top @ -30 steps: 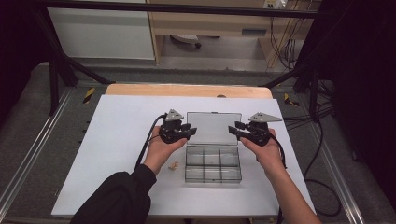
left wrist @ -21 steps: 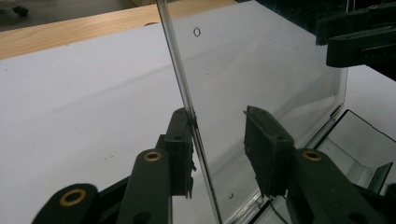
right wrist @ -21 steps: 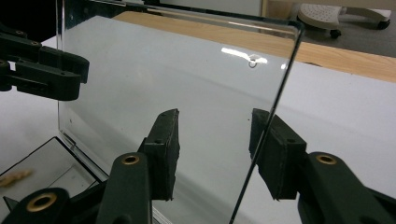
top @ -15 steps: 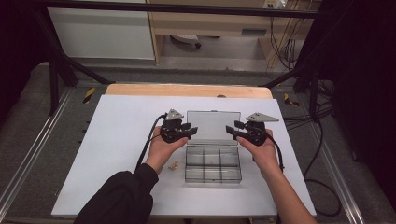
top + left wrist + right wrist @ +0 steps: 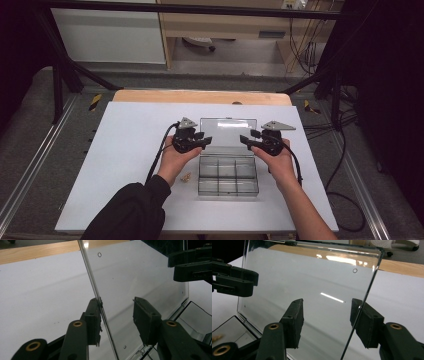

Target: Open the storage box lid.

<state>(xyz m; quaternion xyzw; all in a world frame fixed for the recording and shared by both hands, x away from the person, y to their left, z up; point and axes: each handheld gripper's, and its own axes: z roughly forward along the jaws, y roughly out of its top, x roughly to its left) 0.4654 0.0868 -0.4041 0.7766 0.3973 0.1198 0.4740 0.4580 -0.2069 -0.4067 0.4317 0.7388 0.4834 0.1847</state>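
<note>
High view looked forward and down from 6 o'clock, well off. Both gripper views sat close, sharing the clear lid [image 5: 140, 277] from 9 and 3 o'clock.

The table top [image 5: 125, 165] was seen as plain white, edged at the far side by a strip of light wood [image 5: 200, 96]. The compartment box [image 5: 228, 176] and its raised lid [image 5: 228, 131] were shown as clear, colourless plastic. Both the left gripper [image 5: 200, 141] and the right gripper [image 5: 248, 141] were coloured black, each topped by a grey plate, with brass-coloured rivets set in the jaws. A black sleeve [image 5: 131, 212] was worn on the left arm.
</note>
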